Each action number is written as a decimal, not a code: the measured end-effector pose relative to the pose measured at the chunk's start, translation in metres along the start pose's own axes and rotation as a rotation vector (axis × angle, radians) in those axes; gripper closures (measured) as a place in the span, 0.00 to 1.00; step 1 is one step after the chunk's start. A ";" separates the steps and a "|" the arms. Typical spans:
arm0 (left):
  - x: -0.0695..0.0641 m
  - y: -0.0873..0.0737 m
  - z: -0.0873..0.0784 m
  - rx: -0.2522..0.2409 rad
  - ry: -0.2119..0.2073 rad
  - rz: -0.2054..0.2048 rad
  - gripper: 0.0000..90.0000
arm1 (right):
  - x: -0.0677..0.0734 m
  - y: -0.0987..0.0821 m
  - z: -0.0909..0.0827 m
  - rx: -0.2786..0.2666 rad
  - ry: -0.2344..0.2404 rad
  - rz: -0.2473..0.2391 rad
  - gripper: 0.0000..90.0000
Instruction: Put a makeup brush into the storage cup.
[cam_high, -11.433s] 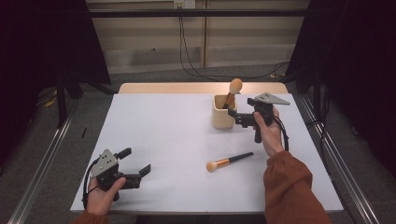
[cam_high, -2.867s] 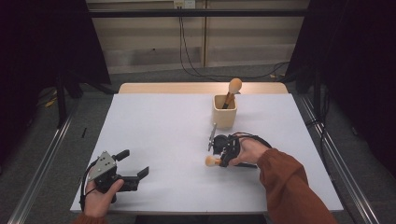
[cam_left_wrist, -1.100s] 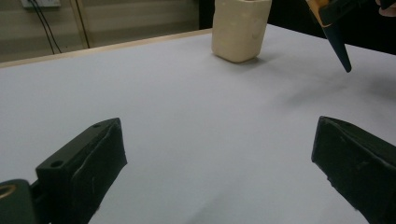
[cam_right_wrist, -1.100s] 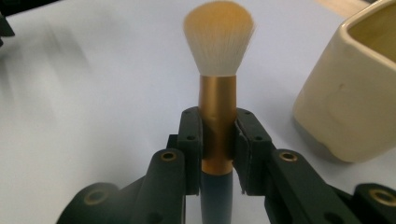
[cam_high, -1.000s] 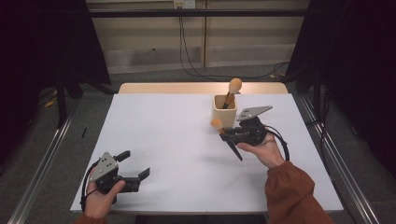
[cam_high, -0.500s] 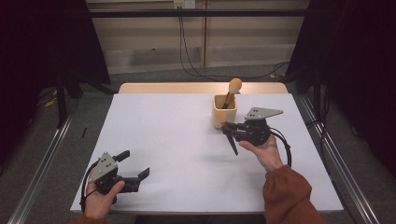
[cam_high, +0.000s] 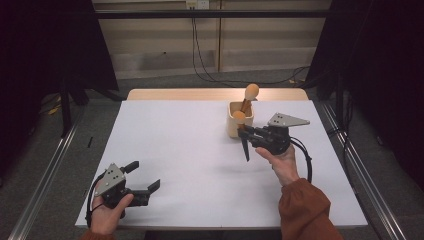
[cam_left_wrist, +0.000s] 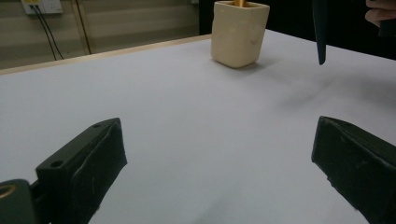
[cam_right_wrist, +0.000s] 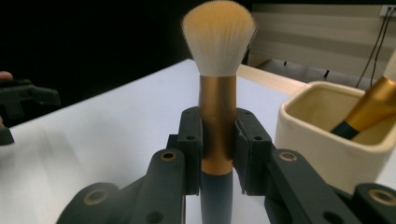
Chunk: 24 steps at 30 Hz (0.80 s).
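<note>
My right gripper (cam_high: 243, 131) is shut on a makeup brush (cam_high: 245, 148) and holds it nearly upright above the table, cream bristles up and dark handle tip down. In the right gripper view both pads clamp the brush's (cam_right_wrist: 217, 116) gold ferrule. The brush hangs just in front of a cream square cup (cam_high: 232, 127), in which a second brush (cam_high: 250, 92) leans. The cup (cam_right_wrist: 322, 149) stands close on the right in that view. My left gripper (cam_high: 142, 180) rests at the front left of the table, jaws open and empty (cam_left_wrist: 219, 154).
The white table (cam_high: 190, 150) has a wooden strip along its far edge. Metal rails run along the floor on both sides. A cable loops from the right gripper over the table's right part. The cup (cam_left_wrist: 238, 35) is far ahead in the left gripper view.
The right gripper took the brush off the table, lifted it toward the cup, and has turned it from slanted to nearly upright. The left gripper has stayed put.
</note>
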<state>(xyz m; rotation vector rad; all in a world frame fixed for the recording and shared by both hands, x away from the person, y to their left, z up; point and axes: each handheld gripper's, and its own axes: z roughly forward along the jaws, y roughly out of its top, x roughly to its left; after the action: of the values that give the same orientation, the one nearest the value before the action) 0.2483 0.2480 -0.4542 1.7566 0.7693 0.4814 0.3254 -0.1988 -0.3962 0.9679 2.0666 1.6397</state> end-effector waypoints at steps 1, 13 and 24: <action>0.000 0.000 0.000 0.002 0.003 -0.001 0.03 | 0.001 0.002 0.000 -0.011 0.001 0.003 0.83; 0.000 0.000 0.001 -0.008 -0.006 -0.017 0.03 | -0.009 0.016 0.009 -0.075 -0.029 0.042 0.83; -0.002 0.001 0.003 -0.010 -0.014 -0.025 0.03 | -0.012 0.036 0.009 -0.108 -0.054 0.027 0.83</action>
<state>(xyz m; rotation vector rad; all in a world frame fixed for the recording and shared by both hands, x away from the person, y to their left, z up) 0.2488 0.2444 -0.4540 1.7378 0.7769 0.4551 0.3504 -0.1968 -0.3660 0.9966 1.9172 1.7000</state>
